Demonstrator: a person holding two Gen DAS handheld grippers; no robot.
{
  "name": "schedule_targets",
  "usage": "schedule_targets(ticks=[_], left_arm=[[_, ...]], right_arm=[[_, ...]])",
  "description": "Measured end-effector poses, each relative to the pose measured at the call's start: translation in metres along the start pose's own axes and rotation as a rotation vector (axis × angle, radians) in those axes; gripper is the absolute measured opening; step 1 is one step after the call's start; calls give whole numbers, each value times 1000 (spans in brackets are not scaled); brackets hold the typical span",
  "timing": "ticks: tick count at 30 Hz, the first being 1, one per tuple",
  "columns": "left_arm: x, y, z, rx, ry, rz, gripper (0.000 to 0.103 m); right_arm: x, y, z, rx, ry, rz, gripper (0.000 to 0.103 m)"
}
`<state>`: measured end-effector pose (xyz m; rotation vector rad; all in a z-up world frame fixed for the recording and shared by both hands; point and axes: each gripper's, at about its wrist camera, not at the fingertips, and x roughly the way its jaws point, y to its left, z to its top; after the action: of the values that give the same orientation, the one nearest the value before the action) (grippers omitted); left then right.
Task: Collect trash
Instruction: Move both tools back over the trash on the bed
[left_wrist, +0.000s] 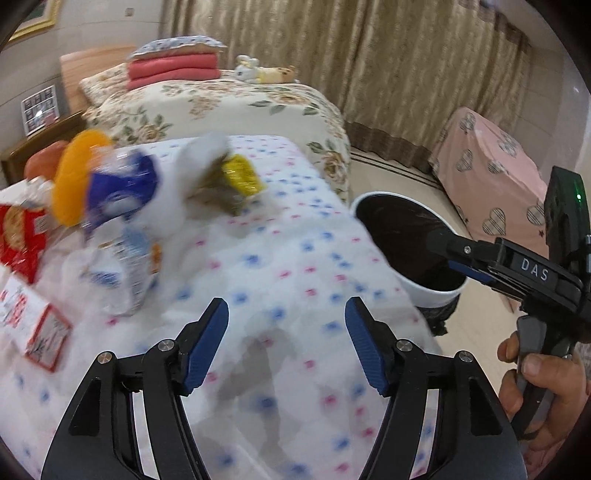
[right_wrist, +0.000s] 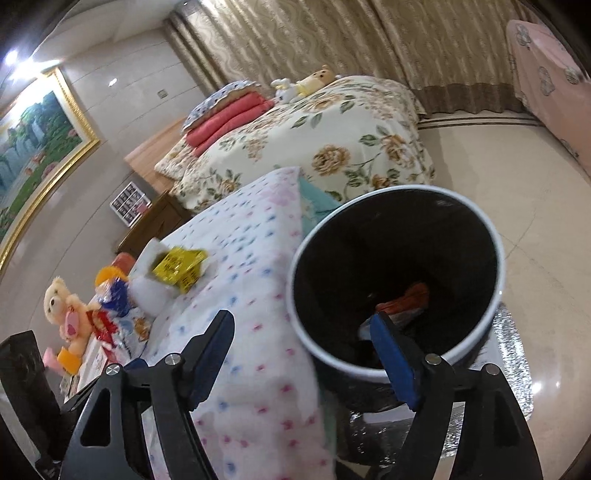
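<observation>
Trash lies at the far left of the dotted white bed cover (left_wrist: 280, 266): a yellow wrapper (left_wrist: 242, 177) on white crumpled paper (left_wrist: 192, 173), a blue and orange bag (left_wrist: 110, 188), a clear plastic bottle (left_wrist: 122, 273) and red-and-white packs (left_wrist: 22, 240). The same yellow wrapper (right_wrist: 181, 267) shows in the right wrist view. A white bin with a black liner (left_wrist: 410, 251) stands beside the bed; trash lies inside it (right_wrist: 406, 299). My left gripper (left_wrist: 286, 339) is open and empty above the cover. My right gripper (right_wrist: 303, 354) is open and empty at the bin's rim (right_wrist: 480, 221).
A floral bed (left_wrist: 229, 107) with folded red blankets (left_wrist: 171, 70) and soft toys stands behind. A teddy bear (right_wrist: 64, 310) sits at the left. A pink covered piece of furniture (left_wrist: 491, 184) stands on the tiled floor (right_wrist: 535, 258) to the right. Curtains hang at the back.
</observation>
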<state>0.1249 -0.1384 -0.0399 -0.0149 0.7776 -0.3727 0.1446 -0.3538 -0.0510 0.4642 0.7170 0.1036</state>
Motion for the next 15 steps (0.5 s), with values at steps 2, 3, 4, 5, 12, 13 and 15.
schedule_targets(ticks=[2, 3, 4, 5, 12, 13, 15], left_arm=[[-6, 12, -3, -23, -10, 20, 67], [-8, 15, -4, -34, -14, 27, 67], [-11, 22, -5, -50, -19, 37, 67], [-13, 26, -7, -61, -22, 44, 68], [-24, 55, -16, -128, -46, 95, 73], [-25, 59, -17, -138, -48, 101, 74], [-26, 65, -18, -148, -49, 113, 74]], right_arm=[[4, 8, -2, -16, 9, 12, 78], [5, 13, -5, -23, 12, 18, 78], [7, 17, -6, -33, 17, 24, 78], [10, 23, -7, -45, 23, 30, 79], [26, 52, -14, -109, 51, 64, 87], [28, 55, -15, -112, 54, 67, 88], [32, 62, -15, -122, 60, 75, 88]])
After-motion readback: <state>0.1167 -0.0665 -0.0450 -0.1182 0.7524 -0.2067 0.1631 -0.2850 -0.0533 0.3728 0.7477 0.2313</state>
